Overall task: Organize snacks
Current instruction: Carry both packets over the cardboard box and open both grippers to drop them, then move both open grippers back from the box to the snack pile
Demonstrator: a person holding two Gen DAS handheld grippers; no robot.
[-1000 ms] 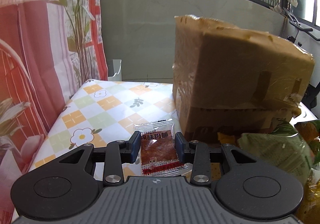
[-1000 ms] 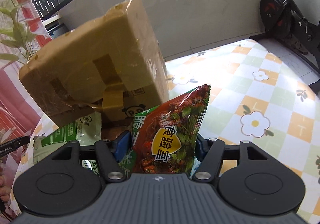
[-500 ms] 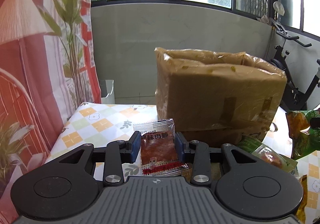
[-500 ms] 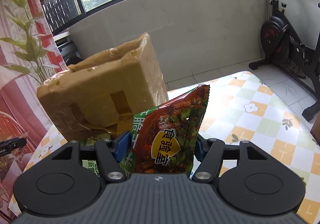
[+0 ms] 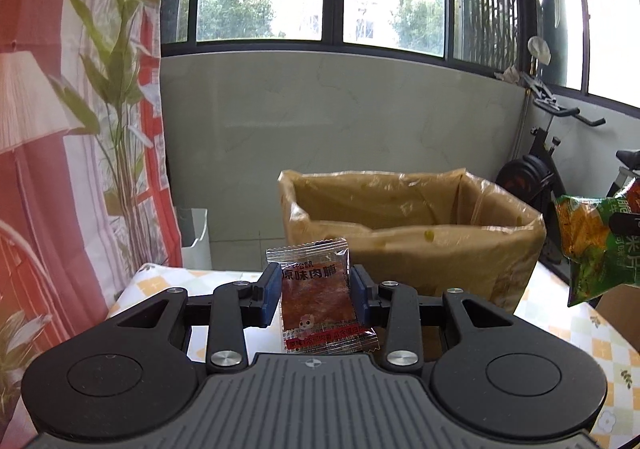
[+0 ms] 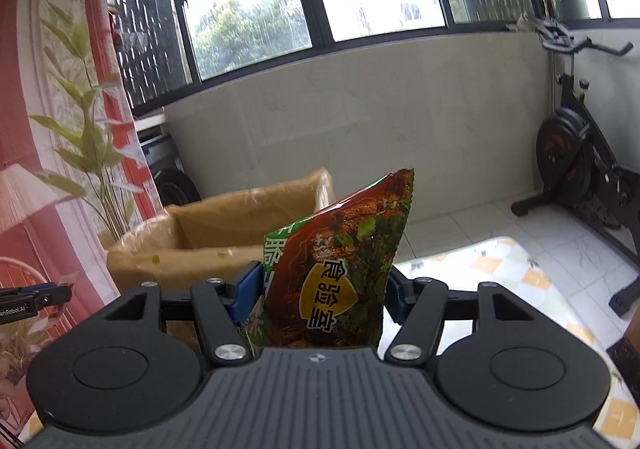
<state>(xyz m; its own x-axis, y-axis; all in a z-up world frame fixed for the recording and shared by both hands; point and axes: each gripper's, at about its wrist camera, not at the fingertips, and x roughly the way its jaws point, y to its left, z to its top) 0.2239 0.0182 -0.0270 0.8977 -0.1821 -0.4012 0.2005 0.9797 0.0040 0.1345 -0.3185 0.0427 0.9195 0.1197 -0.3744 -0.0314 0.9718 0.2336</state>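
Left wrist view: left tongs (image 5: 315, 293) are gripping a small clear jerky sachet (image 5: 318, 303) by its side edges, upright, print reading 原味肉脯, smaller red strip text at the bottom too fine to read. Sachet is sitting above the checked floral worktop (image 5: 576, 333), in front of the open cardboard box (image 5: 412, 237) wrapped in glossy tape. A green-orange chip bag (image 5: 592, 245) is showing at the right edge, partly cut off, characters there unclear.

Right wrist view: right tongs (image 6: 320, 295) are clamping that chip bag (image 6: 340, 269) by its sides, bag standing tilted, yellow badge reading 食验室, a white 脆 on green partly hidden by a blue pad. Bag is hanging above the worktop (image 6: 500, 265), near the box (image 6: 224, 237). Box floor is hidden by its own walls. Exercise bike (image 6: 580, 165) is standing at right, partly cut off
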